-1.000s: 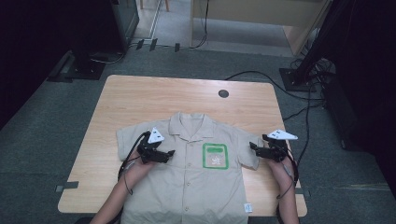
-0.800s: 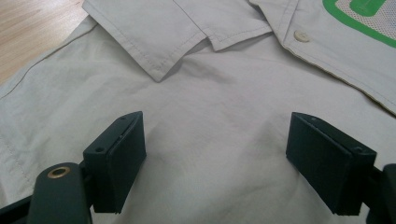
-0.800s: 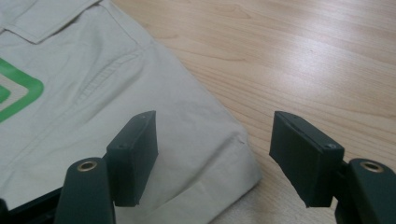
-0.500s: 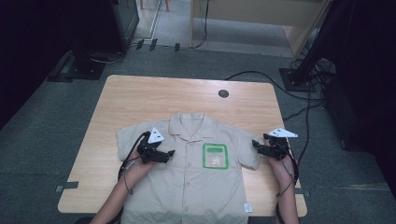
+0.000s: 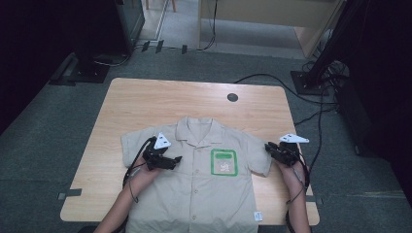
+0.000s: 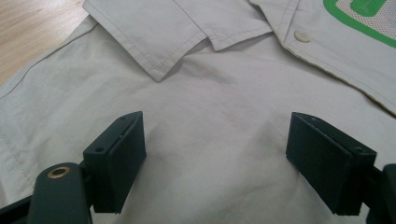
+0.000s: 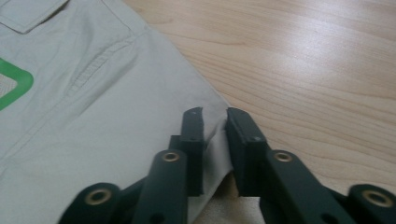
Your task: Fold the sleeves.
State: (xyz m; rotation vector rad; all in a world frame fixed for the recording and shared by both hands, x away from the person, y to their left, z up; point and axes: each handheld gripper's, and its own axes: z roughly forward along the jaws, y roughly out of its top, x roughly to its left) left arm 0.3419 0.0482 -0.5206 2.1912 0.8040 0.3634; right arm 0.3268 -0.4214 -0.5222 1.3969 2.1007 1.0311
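Shirt: a beige short-sleeved shirt [image 5: 194,179] lies flat and face up on the near half of the wooden table [image 5: 145,104], collar toward the far edge, hem at the near edge.
Collar: the collar [image 6: 187,28] lies folded open and flat; in the left gripper view one collar point sits just ahead of the jaws.
Chest patch: a green-bordered patch [image 5: 224,162] sits on the shirt's chest, on the side nearer the right gripper.
Button: one pale button [image 6: 301,36] shows on the placket beside the collar.
Label: a small white tag [image 5: 258,216] lies at the hem corner on the right side.
Left gripper: the left gripper [image 5: 176,160] rests over the shirt's chest panel, just inside the left sleeve, pointing toward the patch.
Left jaws: spread wide apart, with bare cloth between them; they grip nothing.
Right gripper: the right gripper [image 5: 267,147] is at the outer end of the right sleeve [image 7: 140,93], over the table's right edge zone.
Right jaws: drawn close together, pinching the sleeve's edge; a thin fold of cloth stands in the narrow gap between them.
Hands: the person's forearms enter from the near edge, one behind each gripper.
Table hole: a round dark cable port [image 5: 232,97] sits near the far edge, well apart from the shirt.
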